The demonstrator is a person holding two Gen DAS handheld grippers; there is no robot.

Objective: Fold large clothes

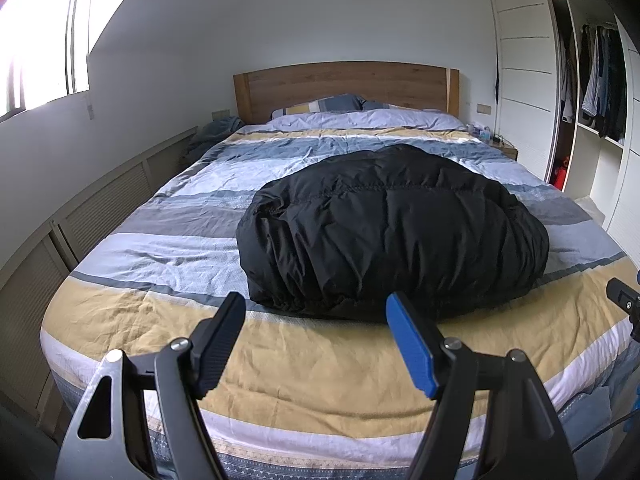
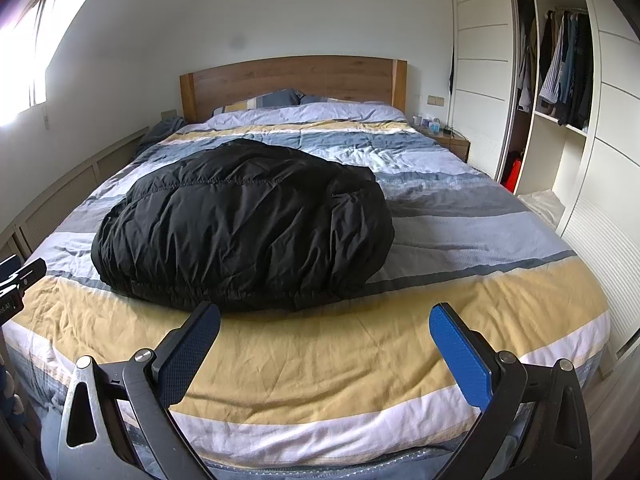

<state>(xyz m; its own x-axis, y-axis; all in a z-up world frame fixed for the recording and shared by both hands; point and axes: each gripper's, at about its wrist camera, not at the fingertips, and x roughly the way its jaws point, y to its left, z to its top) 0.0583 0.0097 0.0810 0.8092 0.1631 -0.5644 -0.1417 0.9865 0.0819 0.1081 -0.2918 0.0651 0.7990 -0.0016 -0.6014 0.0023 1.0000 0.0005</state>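
A black puffy jacket (image 1: pixel 392 228) lies folded in a thick bundle on the striped bed (image 1: pixel 168 312). It also shows in the right wrist view (image 2: pixel 244 224), left of centre. My left gripper (image 1: pixel 316 306) is open and empty, above the bed's yellow stripe just short of the jacket's near edge. My right gripper (image 2: pixel 326 316) is open and empty, also short of the near edge and to the jacket's right. The right gripper's tip shows at the edge of the left wrist view (image 1: pixel 624 300), and the left gripper's tip shows in the right wrist view (image 2: pixel 20 276).
A wooden headboard (image 1: pixel 344 84) and pillows (image 1: pixel 320 106) are at the far end. A louvred cabinet (image 1: pixel 100 208) runs along the left wall. A nightstand (image 2: pixel 448 136) and an open wardrobe (image 2: pixel 560 72) with hanging clothes stand on the right.
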